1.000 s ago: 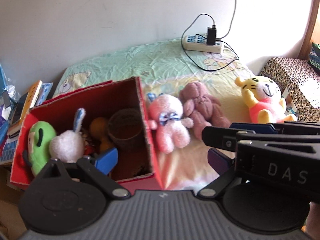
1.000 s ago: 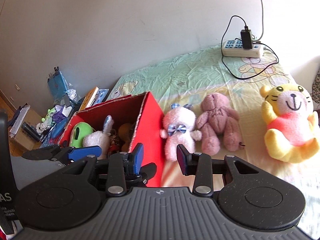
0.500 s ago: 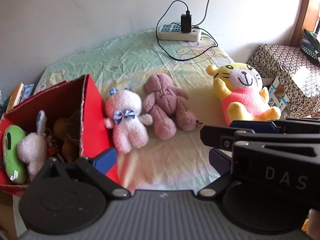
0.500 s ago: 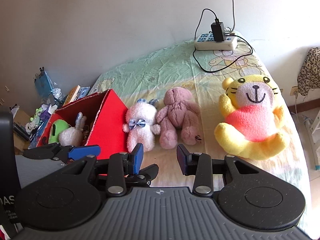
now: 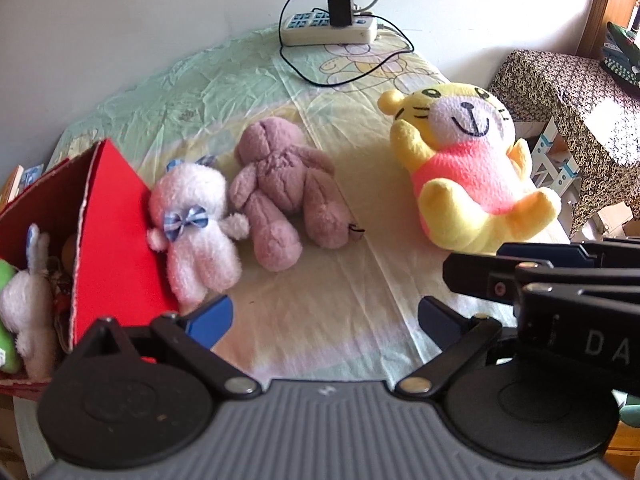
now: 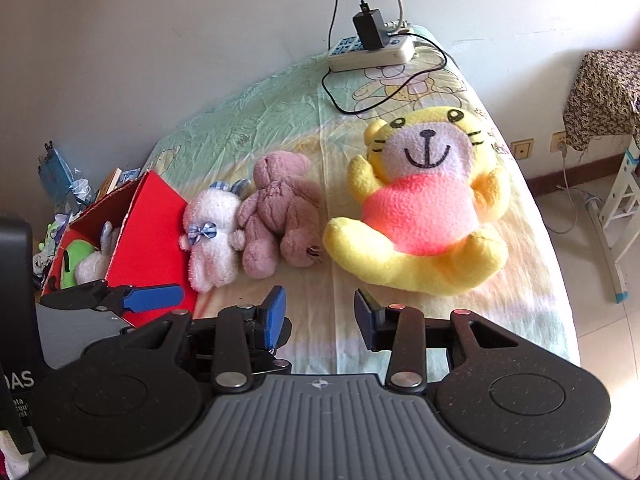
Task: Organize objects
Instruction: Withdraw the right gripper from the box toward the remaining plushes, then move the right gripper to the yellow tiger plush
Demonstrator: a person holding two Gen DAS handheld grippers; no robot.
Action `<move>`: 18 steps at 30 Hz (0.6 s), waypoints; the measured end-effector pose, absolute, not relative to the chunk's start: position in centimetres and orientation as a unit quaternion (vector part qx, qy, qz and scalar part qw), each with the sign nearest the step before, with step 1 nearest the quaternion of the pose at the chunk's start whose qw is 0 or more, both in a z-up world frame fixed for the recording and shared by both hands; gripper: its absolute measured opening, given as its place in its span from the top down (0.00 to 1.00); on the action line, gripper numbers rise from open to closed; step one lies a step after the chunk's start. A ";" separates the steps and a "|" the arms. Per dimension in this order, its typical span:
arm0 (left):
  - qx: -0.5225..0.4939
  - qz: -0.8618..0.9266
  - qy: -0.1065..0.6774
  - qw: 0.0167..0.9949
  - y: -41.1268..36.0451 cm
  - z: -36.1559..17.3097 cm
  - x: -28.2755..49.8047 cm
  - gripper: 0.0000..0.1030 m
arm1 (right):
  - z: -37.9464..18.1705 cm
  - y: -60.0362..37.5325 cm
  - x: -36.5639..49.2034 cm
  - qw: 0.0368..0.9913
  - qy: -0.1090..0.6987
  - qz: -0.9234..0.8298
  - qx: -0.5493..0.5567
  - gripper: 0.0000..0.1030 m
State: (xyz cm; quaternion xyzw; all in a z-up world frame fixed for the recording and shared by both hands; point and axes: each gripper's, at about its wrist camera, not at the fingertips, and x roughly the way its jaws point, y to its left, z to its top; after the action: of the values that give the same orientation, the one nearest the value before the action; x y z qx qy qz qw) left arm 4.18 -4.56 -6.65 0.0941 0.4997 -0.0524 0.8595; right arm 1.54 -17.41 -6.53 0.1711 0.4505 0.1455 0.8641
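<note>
On the bed lie a yellow tiger plush in a pink top, a mauve teddy and a white bunny with a blue bow, which leans on a red cardboard box. The box holds a green plush and a white bunny. My left gripper hangs open above bare sheet in front of the teddy. My right gripper is opening, nothing between its fingers, just before the tiger's feet.
A power strip with a charger and cable lies at the bed's far end by the wall. A patterned covered stand stands right of the bed. Books and clutter sit beyond the box on the left.
Both grippers have swung right and lower, from over the red box toward the loose plush toys. The tiger now looms larger in the right wrist view.
</note>
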 end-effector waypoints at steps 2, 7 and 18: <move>0.100 -0.057 0.502 0.857 -5.3 -6.9 4.4 0.04 | -6.9 -18.2 1.5 0.862 0.454 0.138 0.179 0.59; 0.112 -0.073 0.507 0.851 -6.7 -7.3 4.9 0.04 | -7.7 -20.1 1.4 0.854 0.466 0.119 0.201 0.58; 0.117 -0.124 0.509 0.844 -8.4 -7.0 5.5 0.05 | -9.1 -24.9 0.4 0.842 0.478 0.061 0.243 0.57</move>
State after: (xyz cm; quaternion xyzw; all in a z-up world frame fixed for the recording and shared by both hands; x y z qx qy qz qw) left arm 5.54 -8.45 -6.97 0.1167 0.5090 -0.1241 0.8437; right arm 0.44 -24.93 -9.11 0.2428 0.4783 0.0612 0.8417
